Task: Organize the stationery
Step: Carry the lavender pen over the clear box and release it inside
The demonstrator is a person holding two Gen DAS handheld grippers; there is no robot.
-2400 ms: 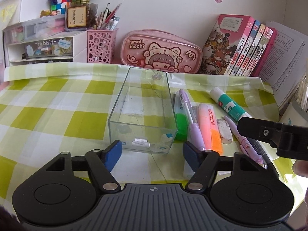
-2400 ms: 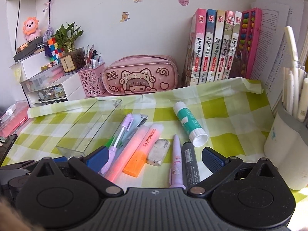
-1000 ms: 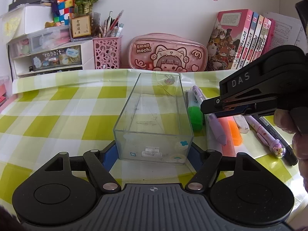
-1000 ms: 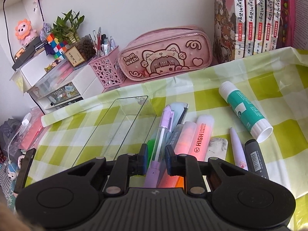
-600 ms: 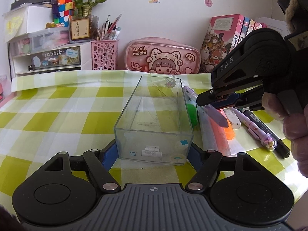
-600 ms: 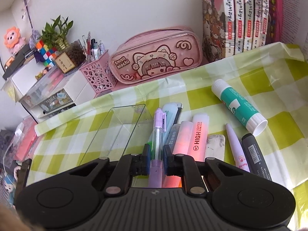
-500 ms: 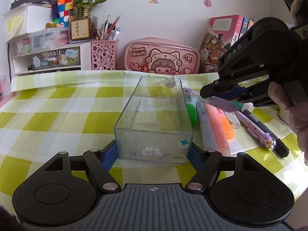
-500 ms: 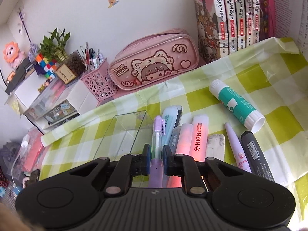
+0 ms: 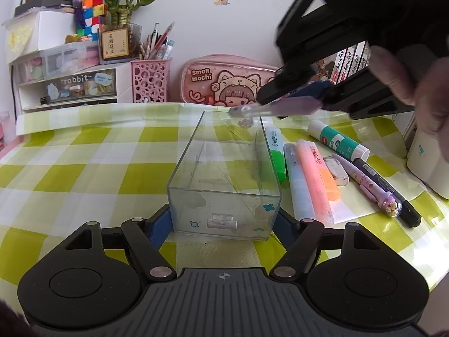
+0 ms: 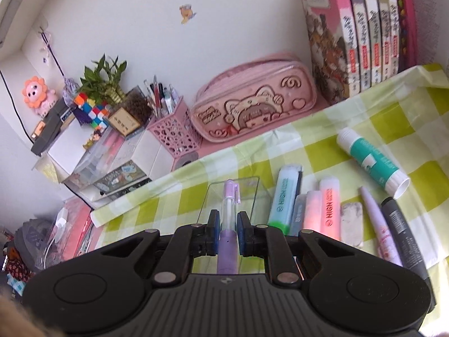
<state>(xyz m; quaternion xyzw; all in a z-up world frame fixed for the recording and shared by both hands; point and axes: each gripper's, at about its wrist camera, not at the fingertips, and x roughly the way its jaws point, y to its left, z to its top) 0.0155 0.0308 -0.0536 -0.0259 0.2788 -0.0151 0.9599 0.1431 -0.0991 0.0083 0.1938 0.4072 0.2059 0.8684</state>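
So the clear box [image 9: 224, 179] sits on the green-and-white checked surface [image 9: 84, 168], long side running away from the left camera, and it's got nothing in it. The left gripper [image 9: 223, 224] has its jaws clamped on the near end of the box, one blue pad on each side wall, box flat on the cloth.

The right gripper [image 10: 226, 231] has its jaws squeezed tight on a purple pen [image 10: 228, 224], gripping the barrel with the capped, clipped end sticking out front. From the left camera the pen [image 9: 272, 108] is up in the air, roughly level, with its tip just over the box's far right corner. It's above the rim, not touching the box as far as I can tell. A hand [image 9: 421, 84] is wrapped round the right gripper's body.

Just right of the box, lying on the cloth in a row: a green highlighter [image 9: 276, 154] right against the box wall, then a pale blue marker [image 9: 299, 185], a pink-and-orange highlighter [image 9: 317, 174], a grubby white eraser [image 9: 336, 170], a lilac pen with a charm end [image 9: 364, 184] and a black marker [image 9: 387, 193]. A glue stick [image 9: 336, 140] lies angled behind those. A pink pencil case [image 9: 224, 81] stands against the wall behind the box, a pink pen holder [image 9: 150, 80] to its left.
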